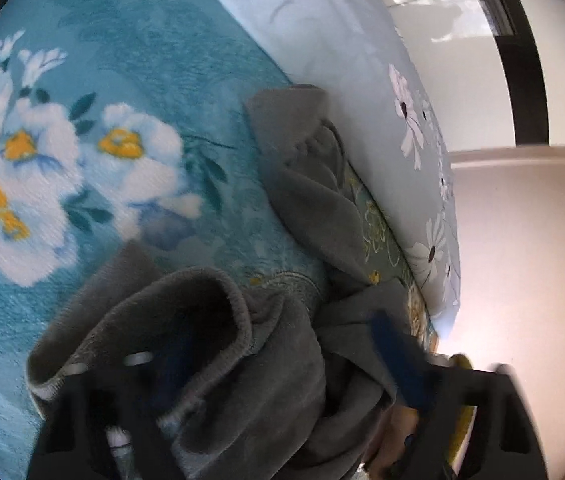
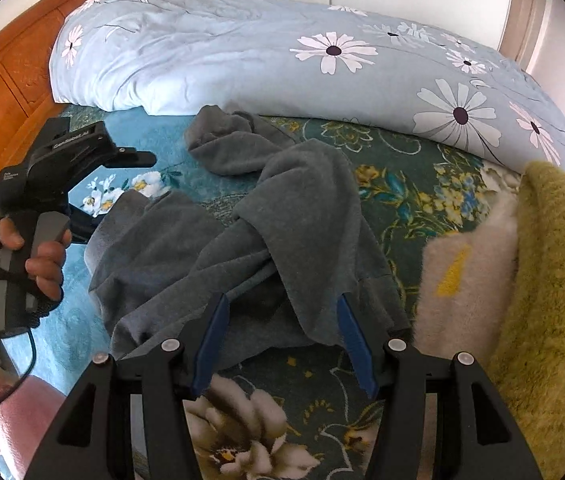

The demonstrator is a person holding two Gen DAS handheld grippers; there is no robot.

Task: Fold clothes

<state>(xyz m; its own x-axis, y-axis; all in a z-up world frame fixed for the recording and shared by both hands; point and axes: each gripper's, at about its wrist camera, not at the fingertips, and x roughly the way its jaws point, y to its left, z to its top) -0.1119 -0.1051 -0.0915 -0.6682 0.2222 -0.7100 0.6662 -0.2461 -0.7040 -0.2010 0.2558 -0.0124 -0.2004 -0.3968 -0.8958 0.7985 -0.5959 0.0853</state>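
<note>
grey garment [image 2: 242, 240]: crumpled on the bed's teal flowered blanket [image 2: 402, 200], just in front of the pale blue duvet [image 2: 242, 52] | right tongs [image 2: 282, 344]: spread, straddling the garment's near fold, pads not pressing | left tongs [image 1: 282, 380]: pinching a bunched garment edge

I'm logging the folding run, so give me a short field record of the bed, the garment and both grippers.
surface: teal floral blanket on a bed
garment: grey garment, crumpled, not yet folded
behind it: light blue daisy duvet
to its right: yellow and white fluffy textile
right gripper: jaws apart, the garment's near edge between them
left gripper: grey cloth bunched between its fingers; whether they press on it is unclear
</note>
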